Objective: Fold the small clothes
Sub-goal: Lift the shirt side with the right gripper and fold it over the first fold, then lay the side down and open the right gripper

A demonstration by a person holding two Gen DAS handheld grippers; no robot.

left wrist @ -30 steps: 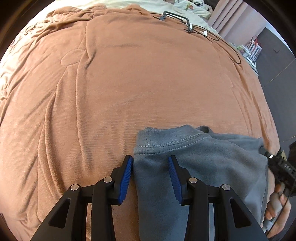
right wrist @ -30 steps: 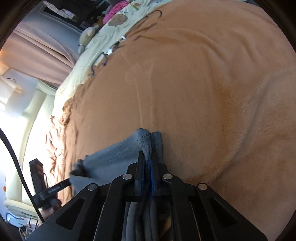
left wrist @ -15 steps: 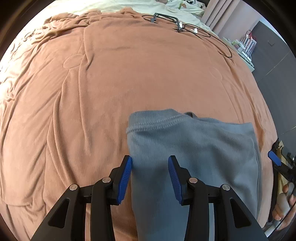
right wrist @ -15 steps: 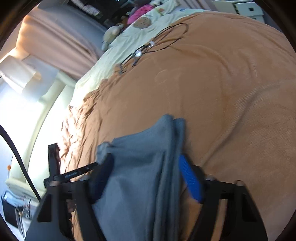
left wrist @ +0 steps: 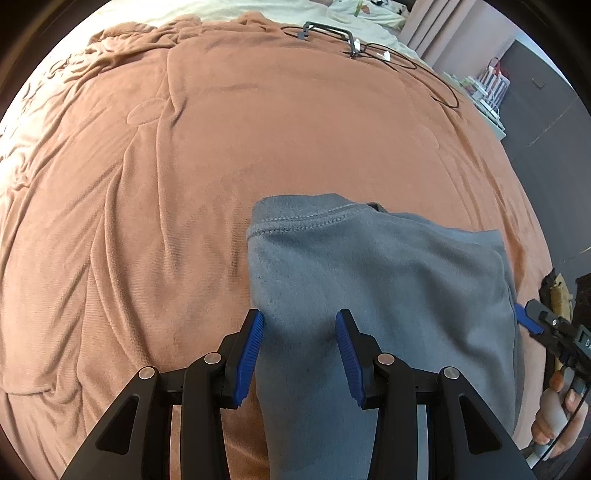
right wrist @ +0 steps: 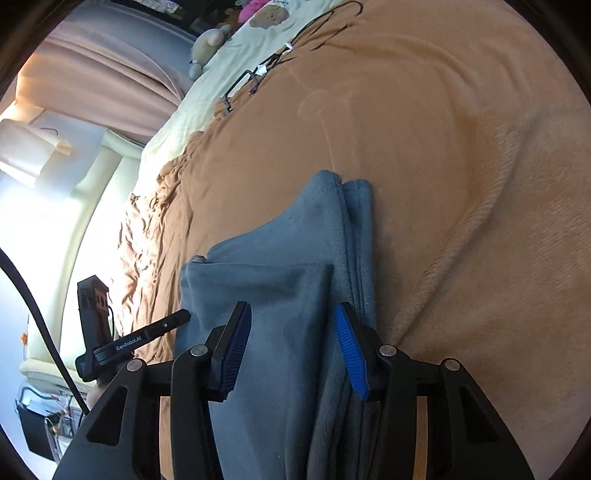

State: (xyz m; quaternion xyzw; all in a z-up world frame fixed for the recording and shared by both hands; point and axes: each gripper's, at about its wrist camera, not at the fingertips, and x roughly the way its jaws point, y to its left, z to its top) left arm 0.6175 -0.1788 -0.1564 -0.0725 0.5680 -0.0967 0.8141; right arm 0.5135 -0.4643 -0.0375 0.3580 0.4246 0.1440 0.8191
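A grey fleece garment point(left wrist: 388, 266) lies folded on the brown blanket point(left wrist: 166, 166), its stitched hem toward the far side. My left gripper point(left wrist: 299, 325) hovers open over the garment's left edge, pads clear of the cloth. In the right wrist view the same garment point(right wrist: 280, 266) runs under my right gripper point(right wrist: 291, 314), whose jaws are closing. The cloth lies between and below the blue pads point(right wrist: 347, 343), which do not press it. The right gripper's tip point(left wrist: 524, 319) sits at the garment's right edge, and the left gripper's finger point(right wrist: 162, 326) at its other side.
Black hangers point(left wrist: 325, 31) and cables point(left wrist: 417, 66) lie at the blanket's far end, beside a cream sheet point(right wrist: 236, 62) with a plush toy point(right wrist: 207, 40). Pink curtains point(right wrist: 96, 81) hang beyond. A hand point(left wrist: 554, 417) holds the right gripper's handle.
My right gripper was shut on the garment's folded edge, then let go and drew back. The garment now lies flat. The left gripper stayed open and drew back slightly.
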